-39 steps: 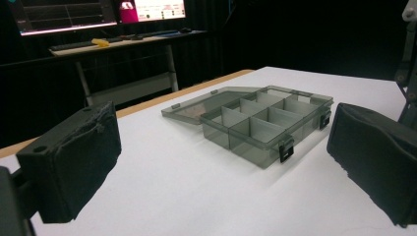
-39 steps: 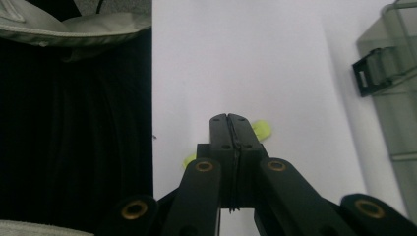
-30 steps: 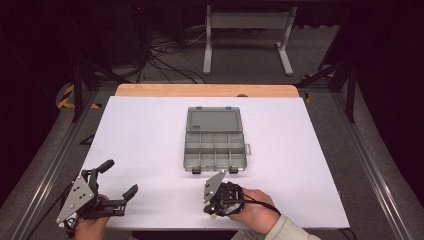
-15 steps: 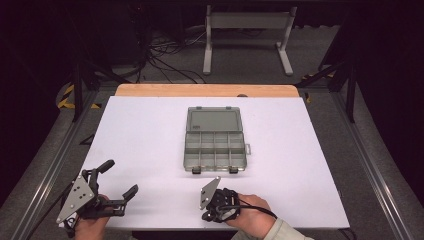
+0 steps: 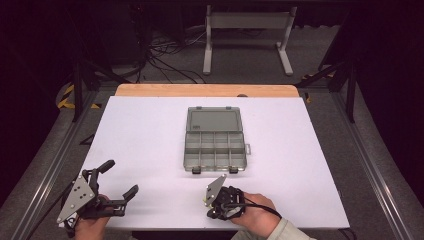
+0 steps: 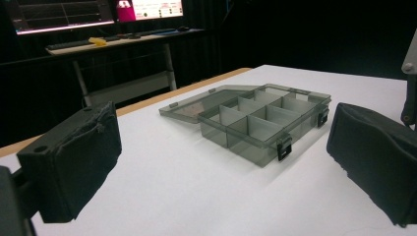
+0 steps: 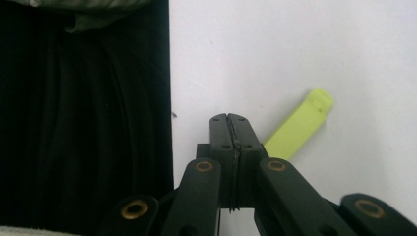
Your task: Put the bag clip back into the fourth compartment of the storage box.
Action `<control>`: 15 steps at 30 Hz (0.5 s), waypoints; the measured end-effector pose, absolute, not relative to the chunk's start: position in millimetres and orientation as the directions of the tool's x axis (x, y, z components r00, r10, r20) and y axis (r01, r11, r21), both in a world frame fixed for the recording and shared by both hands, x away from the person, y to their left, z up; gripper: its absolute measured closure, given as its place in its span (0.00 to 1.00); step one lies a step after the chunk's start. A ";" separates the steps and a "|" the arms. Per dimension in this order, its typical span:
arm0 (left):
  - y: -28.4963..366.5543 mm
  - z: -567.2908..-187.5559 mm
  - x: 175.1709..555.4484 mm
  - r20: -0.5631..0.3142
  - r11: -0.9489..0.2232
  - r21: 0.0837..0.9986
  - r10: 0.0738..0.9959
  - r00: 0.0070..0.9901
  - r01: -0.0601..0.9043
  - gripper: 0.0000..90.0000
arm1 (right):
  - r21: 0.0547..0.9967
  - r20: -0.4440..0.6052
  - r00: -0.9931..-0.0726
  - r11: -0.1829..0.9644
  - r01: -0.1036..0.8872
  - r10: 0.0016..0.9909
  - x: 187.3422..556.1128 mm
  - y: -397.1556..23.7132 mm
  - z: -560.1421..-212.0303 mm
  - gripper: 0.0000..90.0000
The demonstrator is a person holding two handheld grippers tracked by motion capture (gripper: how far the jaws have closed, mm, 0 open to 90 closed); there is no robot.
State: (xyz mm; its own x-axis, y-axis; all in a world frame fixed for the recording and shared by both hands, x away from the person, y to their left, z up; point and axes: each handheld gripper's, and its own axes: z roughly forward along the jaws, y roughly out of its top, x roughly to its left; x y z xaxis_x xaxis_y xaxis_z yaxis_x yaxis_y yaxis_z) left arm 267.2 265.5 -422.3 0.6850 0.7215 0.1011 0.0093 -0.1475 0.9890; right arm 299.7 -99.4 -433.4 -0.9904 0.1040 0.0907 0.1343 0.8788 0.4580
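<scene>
An open grey box (image 5: pixel 215 140) lies mid-table (image 5: pixel 310 170). The left gripper (image 5: pixel 117 177), near the front left edge, has its jaws wide apart. The right gripper (image 7: pixel 229 119), jaws pressed together, points down beside a yellow-green strip (image 7: pixel 297 125) in its own view. No legible writing.

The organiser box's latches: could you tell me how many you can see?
2, both on the box's near front edge: one at the left corner, one at the right corner. None hidden, apparently.
</scene>
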 end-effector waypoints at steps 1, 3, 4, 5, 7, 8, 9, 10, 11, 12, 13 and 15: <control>265.6 -422.3 267.2 0.101 -0.147 0.989 0.721 0.685 0.009 0.01 | 0.456 0.092 -0.990 0.879 0.138 0.108 300.2 -100.9 -433.1 1.00; 265.2 -422.4 267.2 0.100 -0.146 0.989 0.721 0.685 0.010 0.01 | 0.462 0.081 -0.990 0.876 0.141 0.116 302.5 -104.7 -433.0 1.00; 265.2 -422.4 267.2 0.100 -0.146 0.989 0.721 0.685 0.010 0.01 | 0.465 0.081 -0.990 0.874 0.143 0.119 303.7 -106.5 -433.4 1.00; 265.2 -422.4 267.2 0.100 -0.147 0.989 0.720 0.687 0.011 0.01 | 0.465 0.081 -0.990 0.874 0.143 0.119 303.7 -106.5 -433.4 1.00; 265.2 -422.4 267.2 0.100 -0.147 0.989 0.721 0.686 0.011 0.01 | 0.461 0.082 -0.987 0.872 0.163 0.141 306.7 -111.6 -433.1 1.00; 265.2 -422.4 267.2 0.100 -0.147 0.989 0.721 0.686 0.011 0.01 | 0.461 0.082 -0.987 0.872 0.163 0.141 306.7 -111.6 -433.1 1.00; 265.2 -422.4 267.3 0.099 -0.145 0.989 0.722 0.685 0.010 0.01 | 0.460 0.079 -0.986 0.872 0.166 0.146 307.4 -112.9 -432.8 1.00; 265.5 -422.3 267.3 0.102 -0.149 0.989 0.721 0.686 0.010 0.01 | 0.459 0.078 -0.986 0.873 0.166 0.147 308.4 -114.1 -432.6 1.00; 265.5 -422.4 267.4 0.101 -0.149 0.989 0.721 0.686 0.010 0.01 | 0.457 0.075 -0.985 0.872 0.173 0.156 309.9 -116.4 -432.1 1.00; 265.5 -422.4 267.4 0.102 -0.149 0.989 0.721 0.686 0.010 0.01 | 0.457 0.075 -0.985 0.872 0.173 0.156 309.9 -116.4 -432.1 1.00; 265.3 -422.4 267.3 0.099 -0.147 0.989 0.720 0.686 0.011 0.01 | 0.458 0.071 -0.985 0.872 0.173 0.158 310.4 -117.0 -432.2 1.00; 265.2 -422.4 267.3 0.100 -0.146 0.989 0.721 0.686 0.010 0.01 | 0.459 0.063 -0.983 0.869 0.183 0.173 312.7 -120.2 -431.5 1.00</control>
State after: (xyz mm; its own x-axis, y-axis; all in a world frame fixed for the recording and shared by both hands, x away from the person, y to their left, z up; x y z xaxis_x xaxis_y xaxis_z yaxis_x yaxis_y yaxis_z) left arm 267.3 265.2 -422.4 0.6862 0.7206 0.0995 0.0102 -0.1463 0.9892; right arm 312.7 -120.2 -431.5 -0.9828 0.1735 0.0629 0.1828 0.8695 0.4589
